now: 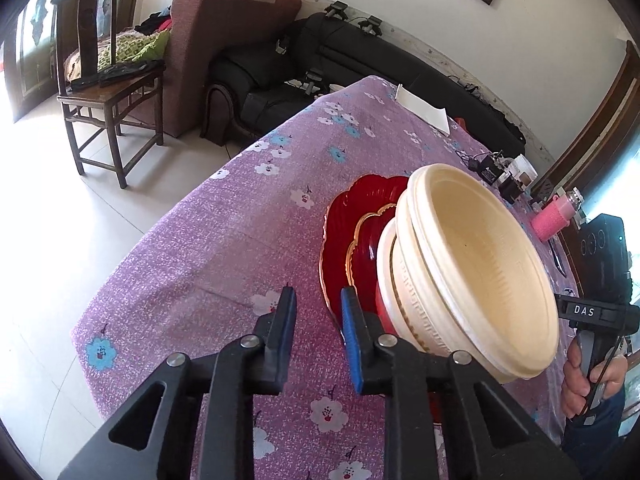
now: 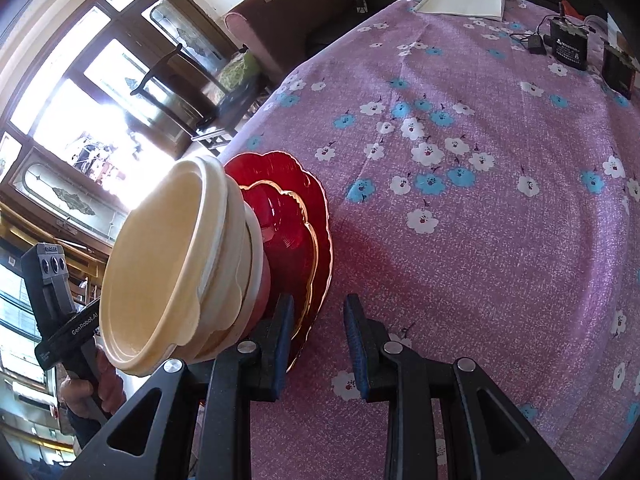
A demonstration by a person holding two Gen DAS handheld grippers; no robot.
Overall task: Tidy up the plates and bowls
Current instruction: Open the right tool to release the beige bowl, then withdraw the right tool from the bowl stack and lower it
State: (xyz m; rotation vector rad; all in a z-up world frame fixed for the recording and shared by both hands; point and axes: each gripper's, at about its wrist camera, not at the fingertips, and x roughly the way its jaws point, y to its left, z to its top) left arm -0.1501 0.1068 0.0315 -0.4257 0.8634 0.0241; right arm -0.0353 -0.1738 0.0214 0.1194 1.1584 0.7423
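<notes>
Two cream bowls [image 1: 476, 264] stacked, two red plates [image 1: 352, 224] beneath, both tools [image 1: 318, 320] [image 2: 318, 332] parted

1. Left gripper [image 1: 318, 312] hovering w/ jaws apart, nothing btwn them.
2. Cream bowls [image 1: 472, 264] sitting nested on red plates [image 1: 352, 236].
3. Purple tablecloth [image 1: 224, 248] lying underneath.

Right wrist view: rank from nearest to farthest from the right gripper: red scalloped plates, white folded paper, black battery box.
1. Red scalloped plates: just left of the right gripper, their rim next to its left finger.
2. Black battery box: far right of the purple floral tablecloth.
3. White folded paper: at the far table edge, centre.
</notes>
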